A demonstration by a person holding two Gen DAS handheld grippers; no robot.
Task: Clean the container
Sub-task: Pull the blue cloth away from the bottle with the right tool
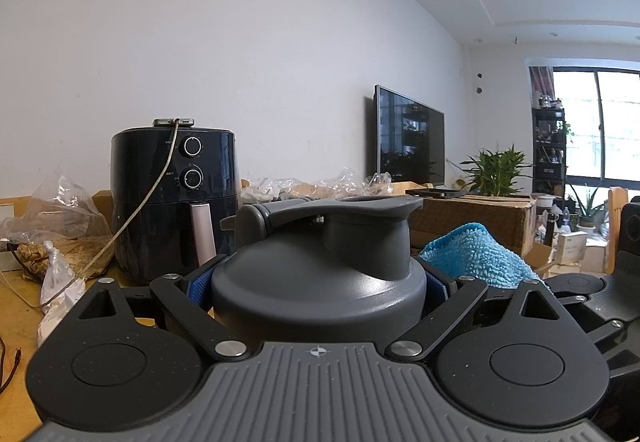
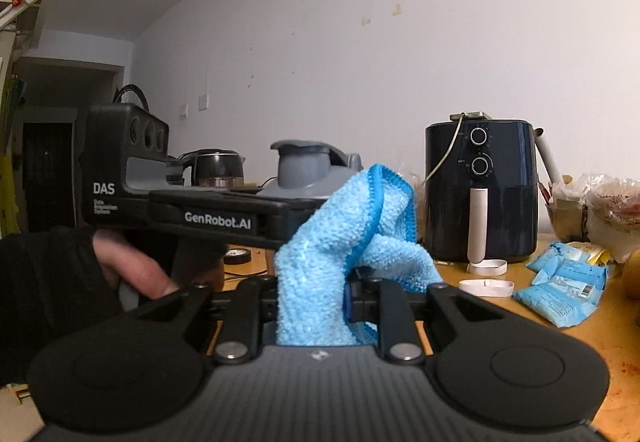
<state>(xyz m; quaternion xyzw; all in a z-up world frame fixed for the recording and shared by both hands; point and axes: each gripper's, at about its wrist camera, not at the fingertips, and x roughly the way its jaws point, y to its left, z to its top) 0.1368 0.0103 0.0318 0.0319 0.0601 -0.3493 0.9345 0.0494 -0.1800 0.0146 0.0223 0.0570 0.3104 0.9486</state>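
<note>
The grey container (image 1: 320,282), a lidded jug with a flip spout and a carry loop, sits upright in front of the black air fryer (image 1: 176,198) on the wooden table (image 1: 16,326). The left gripper (image 1: 318,288) is clamped on it: its blue-padded fingers (image 1: 200,284) press against both sides of the domed lid, so the container is held just below its spout.

To the right of the container, level with its lid, hangs a blue microfibre cloth (image 2: 348,242). The right gripper (image 2: 312,302) is clenched on a bunched fold of it, and the loose part of the cloth stands up above the jaws and droops to the right. Seen from that side, the cloth lies between the container (image 2: 308,170) and the air fryer (image 2: 480,194), close to the container's lid; whether it touches the lid I cannot tell.

A hand (image 2: 132,270) in a dark sleeve grips the handle of the left gripper. Blue packets (image 2: 560,282) lie on the table to the right of the air fryer.
</note>
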